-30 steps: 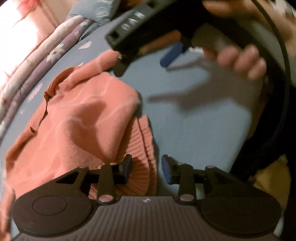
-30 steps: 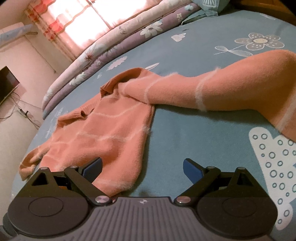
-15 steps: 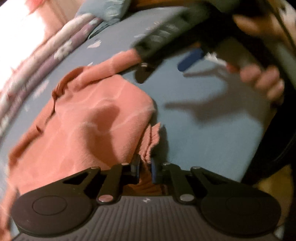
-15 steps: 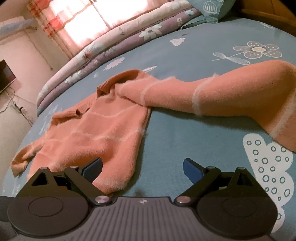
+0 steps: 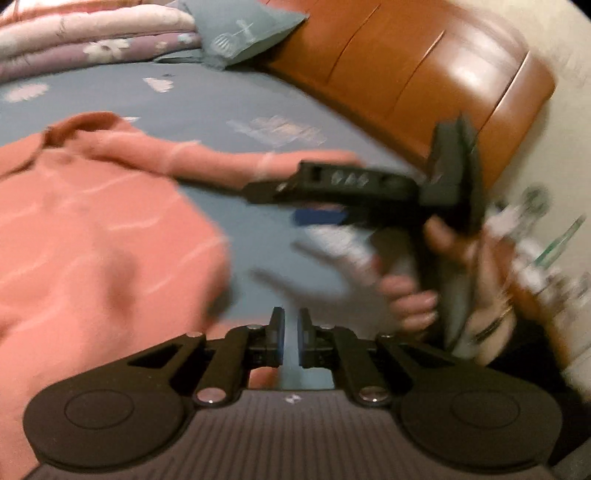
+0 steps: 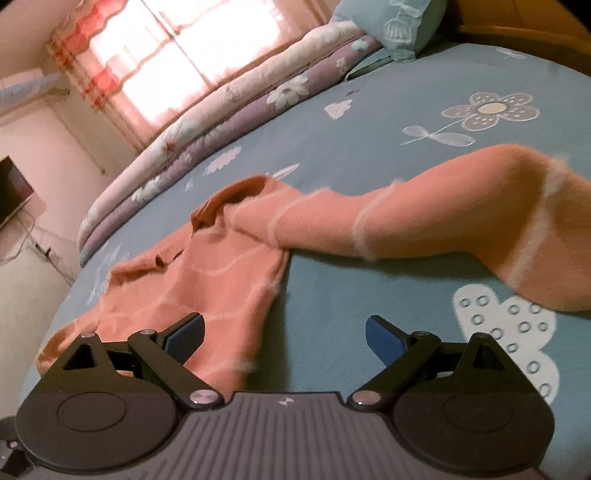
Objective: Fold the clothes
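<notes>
A salmon-pink sweater (image 5: pixel 92 240) with thin white stripes lies spread on the blue flowered bed sheet (image 5: pixel 221 96). My left gripper (image 5: pixel 290 332) is shut at the sweater's near edge, and pink fabric shows just under its pads. In the right wrist view the sweater (image 6: pixel 207 280) lies ahead and to the left, with one sleeve (image 6: pixel 443 214) stretched out to the right. My right gripper (image 6: pixel 284 332) stands open just above the sheet, its left pad over the sweater's edge and nothing between its fingers. The left wrist view also shows the right gripper (image 5: pixel 284 205), held by a hand (image 5: pixel 417 302).
A rolled floral quilt (image 6: pixel 221 122) and a blue pillow (image 6: pixel 391 22) lie along the bed's far side. A wooden headboard (image 5: pixel 424 85) stands at the right. A curtained window (image 6: pixel 184 37) and a television (image 6: pixel 11 192) are beyond the bed. Blurred bottles (image 5: pixel 535 229) stand beside the bed.
My left gripper closed on the sweater's ribbed hem, then rose and rolled, so its view swung toward the headboard. The right gripper stayed open and shifted slightly.
</notes>
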### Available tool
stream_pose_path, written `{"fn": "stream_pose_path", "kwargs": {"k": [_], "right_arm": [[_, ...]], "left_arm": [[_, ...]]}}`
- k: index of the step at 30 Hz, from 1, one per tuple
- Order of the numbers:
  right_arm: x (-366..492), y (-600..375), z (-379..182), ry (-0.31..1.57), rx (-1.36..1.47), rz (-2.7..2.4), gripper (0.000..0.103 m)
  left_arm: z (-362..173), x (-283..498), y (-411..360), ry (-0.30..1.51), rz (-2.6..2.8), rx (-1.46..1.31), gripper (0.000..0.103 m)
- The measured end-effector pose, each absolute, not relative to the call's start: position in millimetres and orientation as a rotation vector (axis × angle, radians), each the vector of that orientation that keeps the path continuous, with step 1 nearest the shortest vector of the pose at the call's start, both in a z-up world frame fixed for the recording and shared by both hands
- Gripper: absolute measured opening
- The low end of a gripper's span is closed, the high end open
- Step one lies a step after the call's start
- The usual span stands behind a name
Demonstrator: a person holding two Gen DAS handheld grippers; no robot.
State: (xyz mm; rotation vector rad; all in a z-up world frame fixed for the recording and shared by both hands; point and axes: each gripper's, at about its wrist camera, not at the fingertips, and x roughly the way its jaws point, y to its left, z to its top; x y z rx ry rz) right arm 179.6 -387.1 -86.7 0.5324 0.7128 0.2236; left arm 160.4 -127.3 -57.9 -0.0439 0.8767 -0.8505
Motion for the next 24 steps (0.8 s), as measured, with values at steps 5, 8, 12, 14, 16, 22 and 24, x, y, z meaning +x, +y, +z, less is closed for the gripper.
{"fn": "stream_pose_path", "kwargs": {"k": [5, 8, 12, 14, 16, 22, 24], "right_arm": [[179.2, -400.1, -91.8, 0.726, 0.59, 0.219, 0.097], [181.4, -394.1, -95.9, 0.763, 0.611, 0.302, 0.097], [185.6, -373.6, -101.5, 0.812, 0.595, 0.426, 0.096], [189.2, -363.4, -105.2, 0.827, 0.582, 0.473, 0.096], [192.2, -354.5, -109.5, 0.834, 0.57, 0.516, 0.096], [193.0, -327.6, -126.7, 0.82, 0.492, 0.615, 0.096], [191.7, -319.2, -132.5, 0.791, 0.472, 0.632, 0.096]], "left_arm": [[-56.3, 159.1, -152.6, 0.808, -0.771, 0.135, 0.005], [-63.9, 153.1, -154.3, 0.795, -0.709, 0.259, 0.009], [-79.0, 134.4, -151.0, 0.775, -0.633, 0.43, 0.013], [-85.0, 127.5, -146.8, 0.791, -0.624, 0.44, 0.015], [-86.5, 123.4, -142.0, 0.802, -0.627, 0.416, 0.018], [-82.4, 115.4, -126.3, 0.794, -0.601, 0.344, 0.029], [-80.9, 112.7, -121.8, 0.796, -0.597, 0.32, 0.029]]}}
